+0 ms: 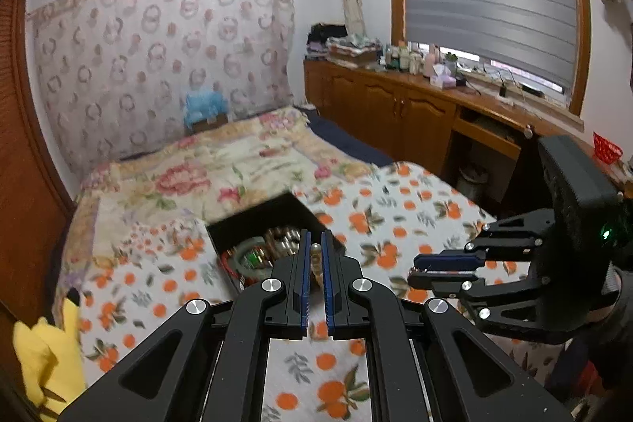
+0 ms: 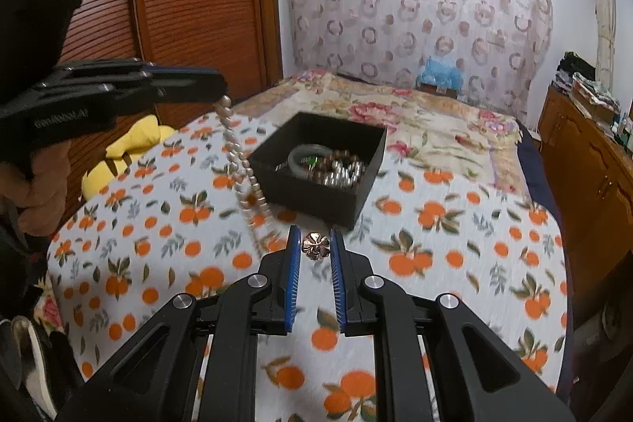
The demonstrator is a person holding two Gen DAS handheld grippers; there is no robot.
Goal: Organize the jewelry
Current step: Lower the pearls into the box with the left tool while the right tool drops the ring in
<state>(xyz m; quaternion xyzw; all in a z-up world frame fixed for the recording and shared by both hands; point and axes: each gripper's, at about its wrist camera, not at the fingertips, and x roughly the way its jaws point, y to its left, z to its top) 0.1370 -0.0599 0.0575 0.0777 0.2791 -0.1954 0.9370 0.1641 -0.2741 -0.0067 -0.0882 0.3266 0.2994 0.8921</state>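
Observation:
A pearl necklace (image 2: 237, 165) hangs in the air over the orange-print bedspread (image 2: 435, 224). My left gripper (image 1: 315, 236) is shut on a pearl near one end, and beads dangle below its blue pads. In the right wrist view my left gripper (image 2: 223, 86) is at the upper left, with the strand falling from its tip. My right gripper (image 2: 315, 234) is shut on the necklace's copper flower pendant (image 2: 315, 245). An open black box (image 2: 316, 180) lies just beyond, holding a green bangle (image 2: 300, 155) and several metallic beads. In the left wrist view the right gripper (image 1: 413, 269) sits to the right of the box (image 1: 277, 216).
A yellow plush toy (image 2: 130, 149) lies at the bed's left edge beside a wooden wardrobe (image 2: 198, 6). A hand (image 2: 35, 192) grips the left gripper's handle. A wooden cabinet (image 1: 395, 105) with bottles runs under the window. A floral quilt (image 1: 221, 165) covers the far bed.

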